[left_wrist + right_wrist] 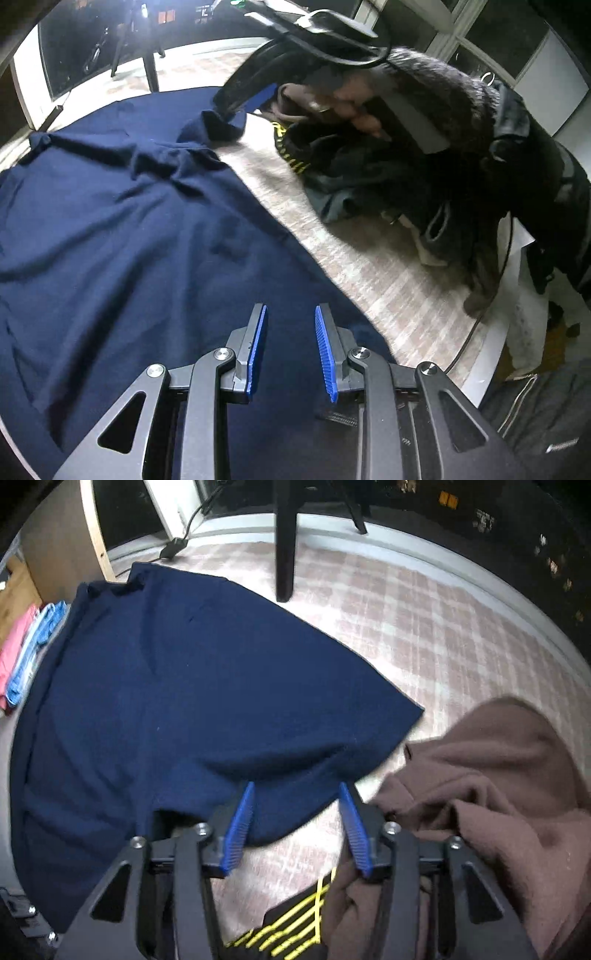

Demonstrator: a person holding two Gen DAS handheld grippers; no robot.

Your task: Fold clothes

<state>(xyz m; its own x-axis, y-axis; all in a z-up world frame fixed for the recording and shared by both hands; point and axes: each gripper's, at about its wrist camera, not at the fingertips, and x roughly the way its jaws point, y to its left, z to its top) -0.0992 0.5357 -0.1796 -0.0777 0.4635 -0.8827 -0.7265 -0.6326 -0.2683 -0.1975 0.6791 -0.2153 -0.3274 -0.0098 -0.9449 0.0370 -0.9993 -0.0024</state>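
Two tools hover over the navy shirt [122, 229] spread flat on the checked table [388, 280]. Your left tool [290, 317] stands narrowly parted above the shirt's near edge, gripping nothing. Your right tool [297, 794] gapes wider over the shirt's corner [288, 812], pads clear of the cloth. Beside it lies a brown garment [491, 786] and a black, yellow-striped one [291, 930].

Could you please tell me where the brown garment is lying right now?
In the right wrist view, the brown garment lies bunched at lower right on the checked tablecloth, just right of the navy shirt and beside the open right gripper.
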